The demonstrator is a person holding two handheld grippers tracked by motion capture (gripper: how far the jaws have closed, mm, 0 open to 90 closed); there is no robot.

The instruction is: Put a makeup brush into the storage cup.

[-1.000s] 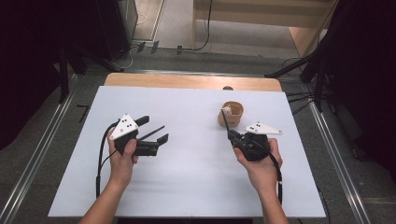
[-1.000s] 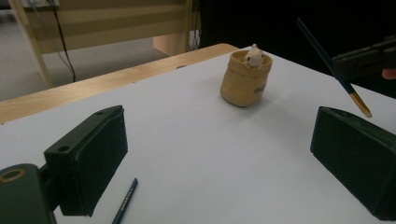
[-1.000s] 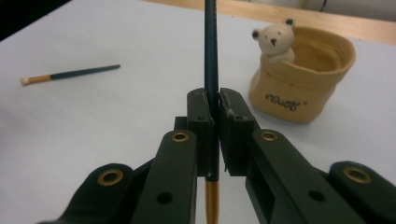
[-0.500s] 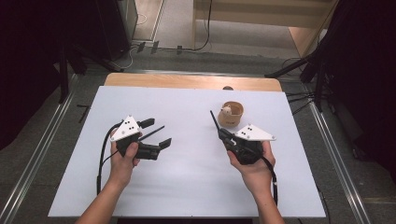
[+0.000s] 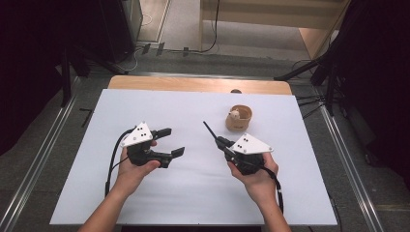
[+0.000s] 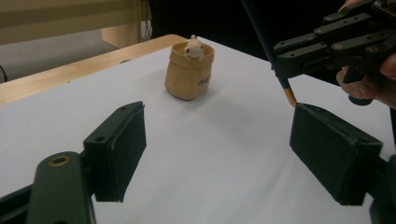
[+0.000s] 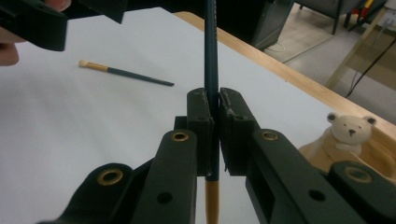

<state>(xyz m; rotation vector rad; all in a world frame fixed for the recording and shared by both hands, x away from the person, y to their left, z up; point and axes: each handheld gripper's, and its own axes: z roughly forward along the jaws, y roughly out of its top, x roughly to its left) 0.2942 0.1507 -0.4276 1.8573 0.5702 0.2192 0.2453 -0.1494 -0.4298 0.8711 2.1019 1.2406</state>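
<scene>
High view first: the white table [image 5: 193, 111] spreads across the frame with a strip of bare wood along its far edge; the person's two forearms come in from the near side. The left gripper [image 5: 170, 141] hovers left of centre, its jaws apart with nothing between them, though they have just been closing; the right gripper [image 5: 218, 141] sits right of centre, its jaws clamped on a dark-handled brush [image 5: 210, 131] whose thin end slants up and away towards the far left. Beyond the right gripper, near the far right of the table, stands a small tan pouch [image 5: 239, 119] with a little bear figure [image 5: 234, 115] peeking from its rim; the right gripper view shows a second brush [image 7: 126, 73] lying flat on the white surface.
</scene>
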